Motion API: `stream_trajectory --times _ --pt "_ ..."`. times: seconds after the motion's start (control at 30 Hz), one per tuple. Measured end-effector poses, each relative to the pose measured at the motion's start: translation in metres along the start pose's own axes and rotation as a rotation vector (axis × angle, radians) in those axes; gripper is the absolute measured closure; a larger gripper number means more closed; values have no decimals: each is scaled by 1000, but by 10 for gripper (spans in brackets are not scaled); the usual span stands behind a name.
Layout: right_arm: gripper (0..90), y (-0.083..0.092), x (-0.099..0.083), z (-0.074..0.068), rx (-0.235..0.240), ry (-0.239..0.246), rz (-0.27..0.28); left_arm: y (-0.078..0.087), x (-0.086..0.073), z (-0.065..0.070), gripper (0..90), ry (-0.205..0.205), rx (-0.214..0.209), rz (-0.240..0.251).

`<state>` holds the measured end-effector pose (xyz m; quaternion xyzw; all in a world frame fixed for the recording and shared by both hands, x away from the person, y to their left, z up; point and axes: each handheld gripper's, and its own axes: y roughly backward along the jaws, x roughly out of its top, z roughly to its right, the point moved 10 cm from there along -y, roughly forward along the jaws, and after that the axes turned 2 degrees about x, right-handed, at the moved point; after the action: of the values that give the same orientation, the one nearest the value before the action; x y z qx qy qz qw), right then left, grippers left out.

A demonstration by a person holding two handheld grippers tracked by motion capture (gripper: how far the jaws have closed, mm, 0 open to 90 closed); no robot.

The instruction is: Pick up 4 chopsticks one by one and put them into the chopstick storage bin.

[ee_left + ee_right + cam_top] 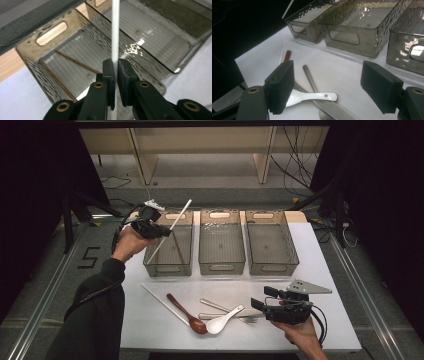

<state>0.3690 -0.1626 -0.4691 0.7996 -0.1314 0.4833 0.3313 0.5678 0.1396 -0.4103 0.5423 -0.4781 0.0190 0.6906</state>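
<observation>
White chopstick (115, 30): clamped between the closed jaws of the left claw (116, 75), tilted over the leftmost smoked-plastic bin (30, 57), which holds two brown chopsticks (75, 61). Right claw (329, 87): jaws wide apart, holding nothing, above the white ceramic spoon (312, 96) on the counter (342, 70).

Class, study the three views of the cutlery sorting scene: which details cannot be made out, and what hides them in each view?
- White chopstick: both ends cut off in the left gripper view, by the top edge and behind the left gripper.
- Brown chopsticks in the left bin: near ends hidden by that gripper.
- Fork: tines partly behind the right gripper in the high view.
- White spoon: bowl hidden behind a jaw pad in the right gripper view.
</observation>
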Motion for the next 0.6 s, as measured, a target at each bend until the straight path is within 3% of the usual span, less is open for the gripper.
stream_trajectory --times 0.23,0.6 --pt "279 0 0 -1 6 -3 1 -7 8 -13 841 20 37 44" --pt "279 0 -1 -1 8 -6 -3 -22 0 -17 841 49 41 32"
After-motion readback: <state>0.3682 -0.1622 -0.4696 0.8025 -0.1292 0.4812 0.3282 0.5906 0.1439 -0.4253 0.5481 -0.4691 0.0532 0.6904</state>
